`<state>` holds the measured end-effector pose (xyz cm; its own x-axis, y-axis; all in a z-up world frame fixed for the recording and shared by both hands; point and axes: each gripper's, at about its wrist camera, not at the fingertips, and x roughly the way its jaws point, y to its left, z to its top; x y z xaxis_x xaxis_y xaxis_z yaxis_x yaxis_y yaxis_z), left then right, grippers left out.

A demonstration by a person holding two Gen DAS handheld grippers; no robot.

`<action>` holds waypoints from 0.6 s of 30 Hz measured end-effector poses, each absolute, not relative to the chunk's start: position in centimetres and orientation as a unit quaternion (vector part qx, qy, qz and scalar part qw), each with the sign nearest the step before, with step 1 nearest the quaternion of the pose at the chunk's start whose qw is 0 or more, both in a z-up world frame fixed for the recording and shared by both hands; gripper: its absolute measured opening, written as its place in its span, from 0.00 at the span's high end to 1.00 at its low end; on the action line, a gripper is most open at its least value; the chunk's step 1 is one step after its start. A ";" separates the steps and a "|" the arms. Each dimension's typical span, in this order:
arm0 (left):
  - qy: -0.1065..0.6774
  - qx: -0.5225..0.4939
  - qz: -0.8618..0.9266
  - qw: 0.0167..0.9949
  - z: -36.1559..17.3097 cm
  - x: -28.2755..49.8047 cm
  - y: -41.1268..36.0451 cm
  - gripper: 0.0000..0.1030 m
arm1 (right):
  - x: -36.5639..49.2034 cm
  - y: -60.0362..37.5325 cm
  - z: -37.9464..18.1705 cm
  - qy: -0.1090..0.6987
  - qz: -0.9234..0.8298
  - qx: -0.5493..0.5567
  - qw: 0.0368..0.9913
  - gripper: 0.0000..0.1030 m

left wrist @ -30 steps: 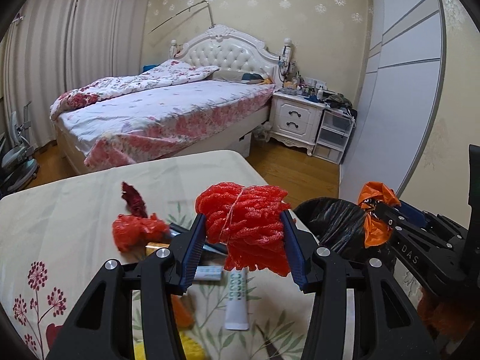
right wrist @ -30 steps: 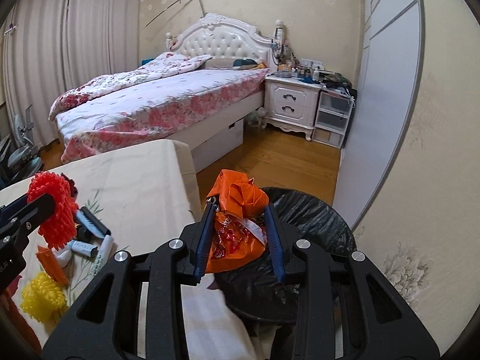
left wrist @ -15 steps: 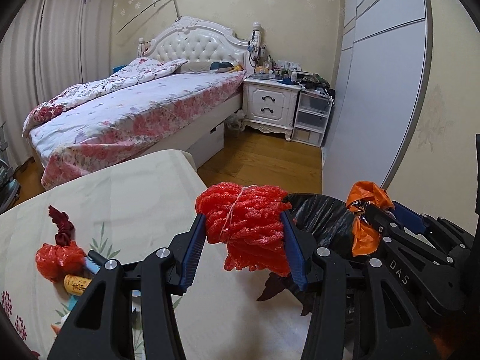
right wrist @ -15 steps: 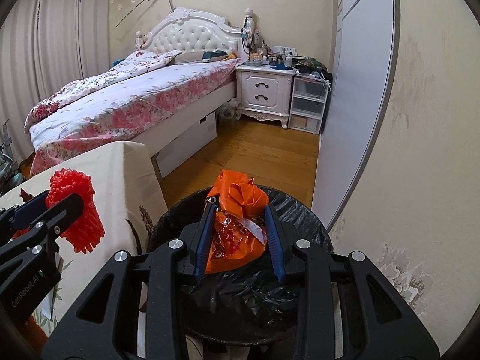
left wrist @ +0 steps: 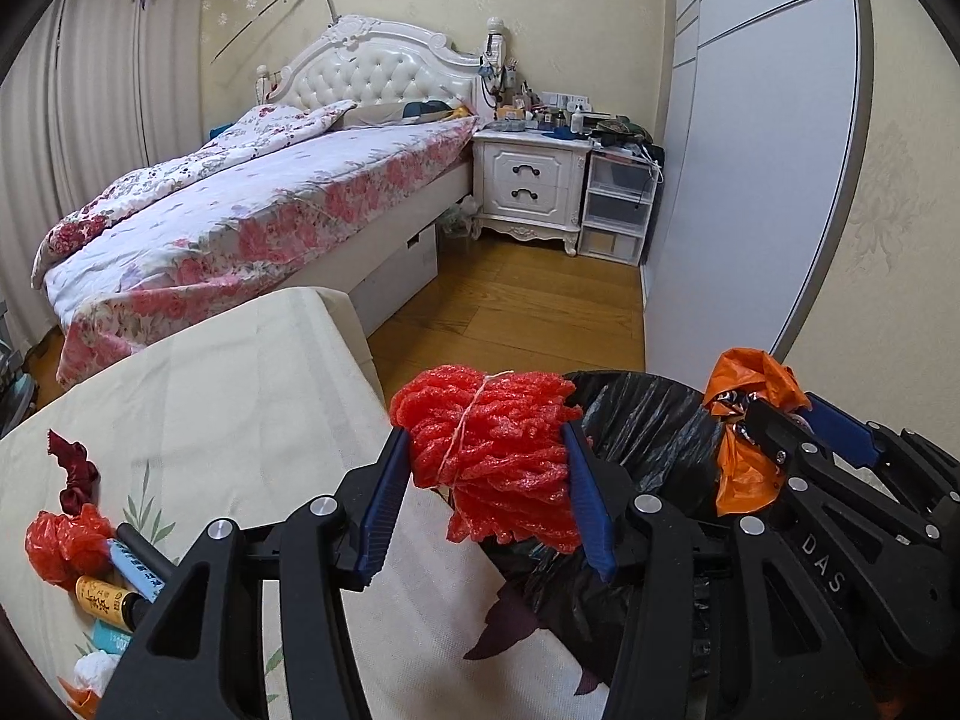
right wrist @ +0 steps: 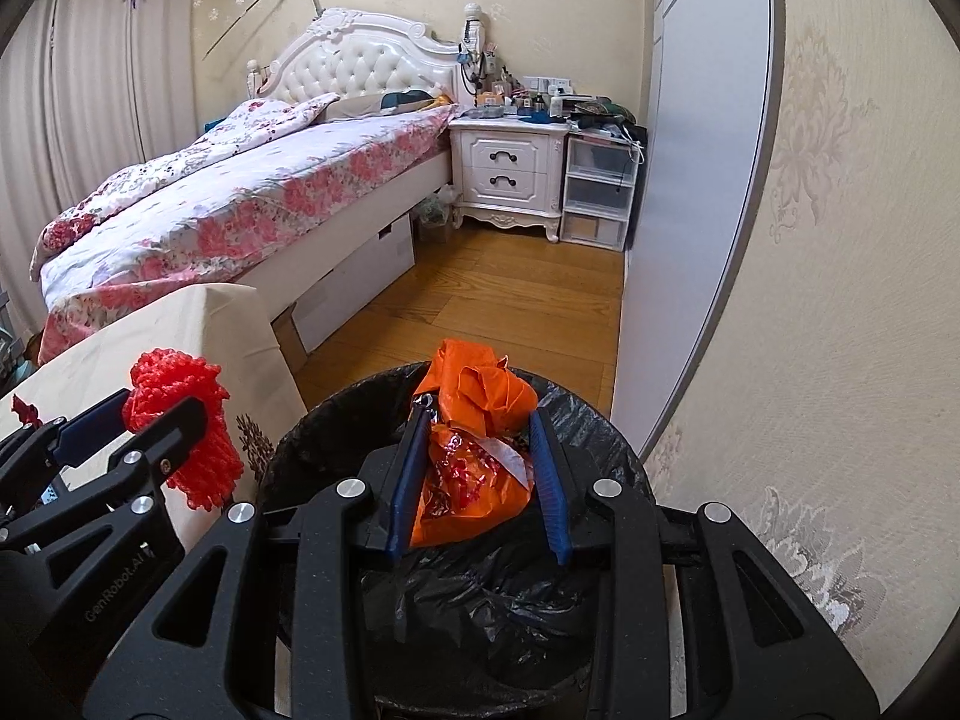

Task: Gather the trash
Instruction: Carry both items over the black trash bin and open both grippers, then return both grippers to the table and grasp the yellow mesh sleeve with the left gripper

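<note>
Landmark: black-lined bin (right wrist: 456, 570) on the floor, just beside the worktop (left wrist: 198, 420).

Far left of bin, on the worktop: leftover litter still to collect — crumpled red wrapper (left wrist: 57, 546), dark red scrap (left wrist: 72, 474), small tubes (left wrist: 120, 576).

Left gripper (left wrist: 489, 480): jaws clamped on a red foam net bundle (left wrist: 492, 456), one pad on each flank. Bundle hangs over the worktop edge, at the bin's left rim, not yet clearly over the opening.

Right gripper (right wrist: 477, 474): jaws narrow, pinching an orange plastic bag (right wrist: 474, 450) directly above the bin mouth.

Step in hand: the carry to the bin, both loads at drop-off.

Next move, as I judge it: right jaws part so the bag falls in; left hand shifts a little further over the opening before releasing, else the bundle may catch the rim or land on the worktop.
</note>
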<state>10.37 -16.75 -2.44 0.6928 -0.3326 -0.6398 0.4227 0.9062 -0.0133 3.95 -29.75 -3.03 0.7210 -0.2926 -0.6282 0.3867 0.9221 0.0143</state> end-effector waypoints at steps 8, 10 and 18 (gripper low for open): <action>0.342 0.061 -0.194 0.918 -2.8 10.9 -16.7 0.29 | 4.1 -30.1 -2.9 0.325 -0.188 0.074 0.924 0.56; 0.342 0.060 -0.190 0.918 -2.7 10.9 -16.6 0.29 | 4.0 -30.1 -2.8 0.324 -0.188 0.073 0.924 0.56; 0.340 0.055 -0.183 0.921 -1.5 10.0 -14.9 0.29 | 3.4 -29.4 -2.0 0.320 -0.179 0.073 0.927 0.54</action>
<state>10.00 -14.92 -1.55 0.7013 -0.2999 -0.6468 0.3742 0.9270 -0.0241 3.35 -29.37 -1.96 0.7310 -0.2845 -0.6203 0.3781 0.9255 0.0210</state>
